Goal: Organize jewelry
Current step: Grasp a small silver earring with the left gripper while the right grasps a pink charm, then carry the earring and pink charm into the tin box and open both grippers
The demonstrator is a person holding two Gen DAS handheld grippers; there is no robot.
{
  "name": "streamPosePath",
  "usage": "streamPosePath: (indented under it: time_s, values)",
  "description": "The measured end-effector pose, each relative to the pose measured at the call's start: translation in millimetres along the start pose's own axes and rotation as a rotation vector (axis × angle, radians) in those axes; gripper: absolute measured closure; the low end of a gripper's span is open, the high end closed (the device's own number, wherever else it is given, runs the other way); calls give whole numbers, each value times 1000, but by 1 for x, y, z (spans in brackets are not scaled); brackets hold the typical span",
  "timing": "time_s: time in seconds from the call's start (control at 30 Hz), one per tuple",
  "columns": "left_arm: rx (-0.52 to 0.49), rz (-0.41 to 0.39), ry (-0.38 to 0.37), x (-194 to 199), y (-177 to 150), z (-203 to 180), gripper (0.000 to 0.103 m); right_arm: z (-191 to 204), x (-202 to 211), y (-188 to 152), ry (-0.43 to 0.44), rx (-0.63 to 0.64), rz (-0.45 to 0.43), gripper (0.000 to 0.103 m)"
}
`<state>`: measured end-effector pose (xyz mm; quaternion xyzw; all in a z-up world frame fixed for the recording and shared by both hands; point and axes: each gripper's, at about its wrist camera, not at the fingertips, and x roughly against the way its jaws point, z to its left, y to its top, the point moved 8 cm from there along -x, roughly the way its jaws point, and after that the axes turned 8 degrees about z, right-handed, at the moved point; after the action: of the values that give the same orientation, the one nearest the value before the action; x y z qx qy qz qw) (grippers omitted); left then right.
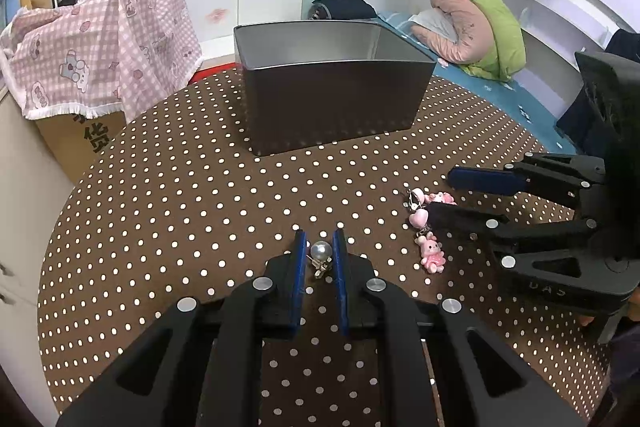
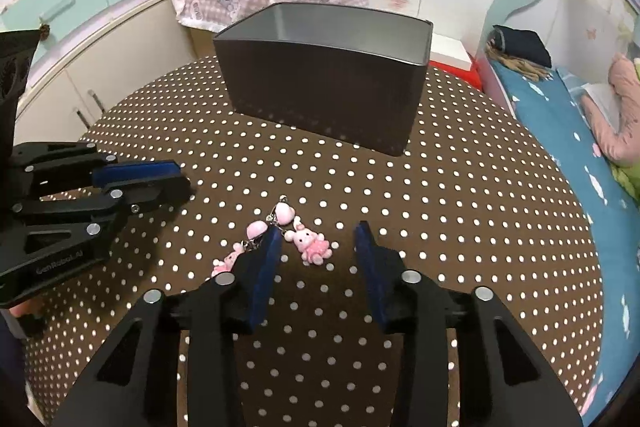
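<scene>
A pearl earring (image 1: 321, 251) lies on the brown polka-dot tablecloth (image 1: 180, 207), with my left gripper (image 1: 320, 239) shut on it; both blue pads sit against the pearl. A pair of pink bunny earrings (image 1: 428, 227) lies to its right. In the right wrist view one bunny charm (image 2: 312, 245) lies between the spread pads of my right gripper (image 2: 318, 231), which is open and touches neither side of it. The other bunny charm (image 2: 226, 261) is partly hidden behind that gripper's left finger (image 2: 264, 259). An open dark grey tin box (image 1: 332, 99) stands further back.
The table is round, and its cloth drops away at the edges. A pink checked cloth (image 1: 108, 39) covers a cardboard box at the back left. A bed with blue bedding (image 2: 560, 115) runs along the right side. The left gripper (image 2: 184, 181) also shows in the right wrist view.
</scene>
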<state>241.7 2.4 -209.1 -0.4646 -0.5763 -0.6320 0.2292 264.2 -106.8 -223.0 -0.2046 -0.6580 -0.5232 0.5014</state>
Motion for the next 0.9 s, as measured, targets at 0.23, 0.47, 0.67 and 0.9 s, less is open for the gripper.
streamPosePath:
  time_s: [0.23, 0.47, 0.67, 0.9]
  values:
    - [10, -5, -16, 3, 3, 3, 91, -2, 3, -4, 16, -20, 4, 81]
    - [-6, -37, -37, 21, 13, -2, 91, -7, 24, -4, 32, -47, -33, 81]
    - [-20, -72, -60, 39, 28, -9, 91, -11, 48, 5, 49, -60, -76, 81]
    - [-58, -125, -93, 60, 64, -19, 91, -18, 75, 31, 49, -78, -144, 81]
